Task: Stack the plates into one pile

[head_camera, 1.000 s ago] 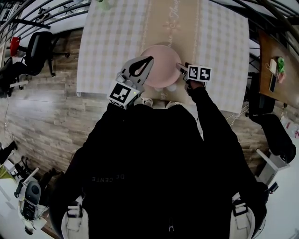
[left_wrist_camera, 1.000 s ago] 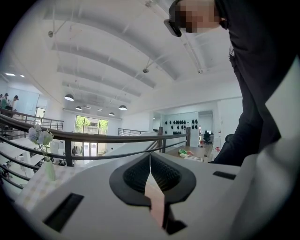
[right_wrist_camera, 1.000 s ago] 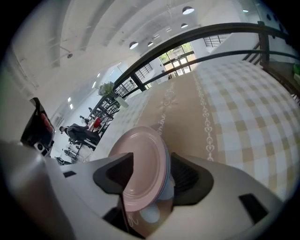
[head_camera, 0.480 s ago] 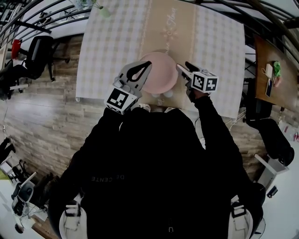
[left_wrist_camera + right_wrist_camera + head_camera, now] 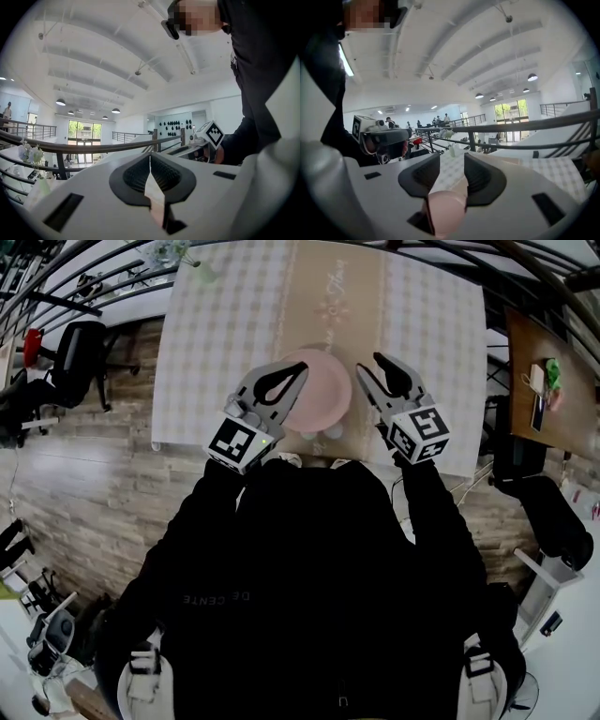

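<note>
pink plates (image 5: 317, 390) sit as one pile on the checked table (image 5: 216, 324), near its front edge, between the two grippers. how many plates are in the pile cannot be told.

left gripper (image 5: 301, 368): jaws clenched tip to tip, nothing in them, beside the pile's left rim.
right gripper (image 5: 375, 371): jaws part way apart and have just been closing. nothing is gripped. it stands just beside the right rim.

risks, as judged:
- the pile is close to the table's front edge, so a sideways nudge from either gripper could slide it toward the drop.
- the right gripper's jaws are half apart beside the rim. a swing inward could clip the top plate and skew the pile.

views:
- the head view alone shows the pile, the table and both grippers flanking it.
- the left gripper view confirms the jaw tips meet. otherwise it shows ceiling, a railing (image 5: 93, 146) and the other gripper's marker cube (image 5: 214, 134).
- the right gripper view shows the gap between its jaws, with checked cloth and a pink blur of plate through it.
</note>
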Demonstrator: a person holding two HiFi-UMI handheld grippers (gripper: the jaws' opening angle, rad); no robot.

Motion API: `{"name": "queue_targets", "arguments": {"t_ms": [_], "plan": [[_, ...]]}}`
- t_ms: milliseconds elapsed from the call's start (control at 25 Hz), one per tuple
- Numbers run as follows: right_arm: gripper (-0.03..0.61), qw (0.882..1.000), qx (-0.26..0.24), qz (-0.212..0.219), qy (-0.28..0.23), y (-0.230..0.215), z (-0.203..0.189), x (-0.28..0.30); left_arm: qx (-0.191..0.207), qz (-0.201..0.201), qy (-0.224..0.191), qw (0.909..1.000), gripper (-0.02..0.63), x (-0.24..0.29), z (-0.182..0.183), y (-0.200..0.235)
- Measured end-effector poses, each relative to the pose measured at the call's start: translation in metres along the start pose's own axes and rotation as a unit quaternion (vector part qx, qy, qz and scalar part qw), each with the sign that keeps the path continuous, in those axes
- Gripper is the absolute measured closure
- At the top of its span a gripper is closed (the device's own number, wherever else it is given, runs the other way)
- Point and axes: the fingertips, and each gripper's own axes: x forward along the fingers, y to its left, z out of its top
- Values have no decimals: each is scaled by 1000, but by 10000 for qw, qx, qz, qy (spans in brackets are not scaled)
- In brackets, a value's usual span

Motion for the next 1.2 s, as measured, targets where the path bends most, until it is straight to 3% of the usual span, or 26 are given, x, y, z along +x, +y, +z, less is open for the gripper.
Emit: {"name": "queue_targets", "arguments": {"t_ms": [280,840,1200], "plan": [[455,9932,-882,306,-696,33,40,-26,188,-35,-66,9998,592,6,9,-10],[494,9867,-801,849,-1135,77,78,-30,275,-103,-252,9992,592,5,28,-25],[569,9845,-804,994,-1201,85,79,-28,282,-18,-327,9991,592,3,36,-29]]}}
